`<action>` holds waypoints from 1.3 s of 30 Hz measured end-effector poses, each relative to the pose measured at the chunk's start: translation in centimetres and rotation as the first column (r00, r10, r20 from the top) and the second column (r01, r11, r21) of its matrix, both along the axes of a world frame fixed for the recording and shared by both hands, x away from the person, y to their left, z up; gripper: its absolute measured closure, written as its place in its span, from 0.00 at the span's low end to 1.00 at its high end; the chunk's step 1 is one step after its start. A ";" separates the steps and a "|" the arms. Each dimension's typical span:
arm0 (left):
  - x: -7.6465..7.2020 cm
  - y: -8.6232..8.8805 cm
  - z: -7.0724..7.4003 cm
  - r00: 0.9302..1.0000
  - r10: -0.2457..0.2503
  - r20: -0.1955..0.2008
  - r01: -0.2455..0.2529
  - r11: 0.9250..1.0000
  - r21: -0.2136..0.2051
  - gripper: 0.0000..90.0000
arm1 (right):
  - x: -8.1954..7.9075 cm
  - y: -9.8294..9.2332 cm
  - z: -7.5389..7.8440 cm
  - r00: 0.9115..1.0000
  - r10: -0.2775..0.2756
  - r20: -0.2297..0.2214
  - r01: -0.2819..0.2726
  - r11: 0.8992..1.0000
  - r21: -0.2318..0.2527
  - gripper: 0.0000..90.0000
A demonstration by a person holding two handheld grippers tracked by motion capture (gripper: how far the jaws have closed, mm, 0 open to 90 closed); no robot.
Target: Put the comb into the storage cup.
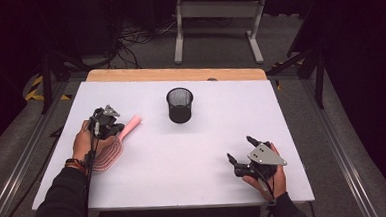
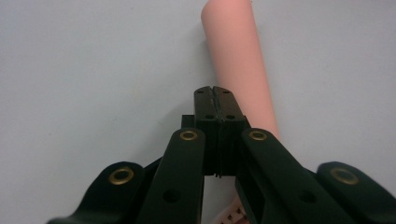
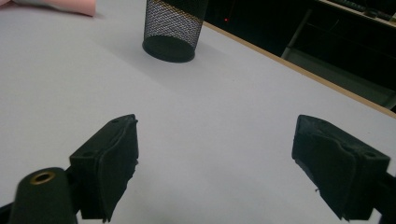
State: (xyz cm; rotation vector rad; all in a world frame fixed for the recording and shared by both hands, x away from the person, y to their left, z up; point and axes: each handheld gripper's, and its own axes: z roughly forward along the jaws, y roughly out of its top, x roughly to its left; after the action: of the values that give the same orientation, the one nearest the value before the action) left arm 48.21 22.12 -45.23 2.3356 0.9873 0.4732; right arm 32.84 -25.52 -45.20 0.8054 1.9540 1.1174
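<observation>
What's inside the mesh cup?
Nothing visible. The high view looks into the black mesh cup and shows only a dark interior; its bottom is too dark to tell. In the right gripper view, nothing shows through the mesh wall.

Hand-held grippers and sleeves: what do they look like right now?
Both hand-held grippers, left and right, are black with brass rivets, each topped by a grey triangular plate and trailing a black cable. Dark sleeves; beaded bracelet on left wrist.
</observation>
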 end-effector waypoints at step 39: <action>-2.8 -5.6 1.3 0.985 -0.173 0.021 0.172 0.983 0.060 1.00 | 0.4 -0.1 -0.6 0.999 0.000 -0.032 -0.001 0.999 -0.033 0.17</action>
State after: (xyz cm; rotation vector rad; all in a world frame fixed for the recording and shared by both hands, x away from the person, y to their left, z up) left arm 45.37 16.54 -43.96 2.4343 0.7602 0.4670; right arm 33.27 -25.58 -45.78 0.8098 1.9946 1.0764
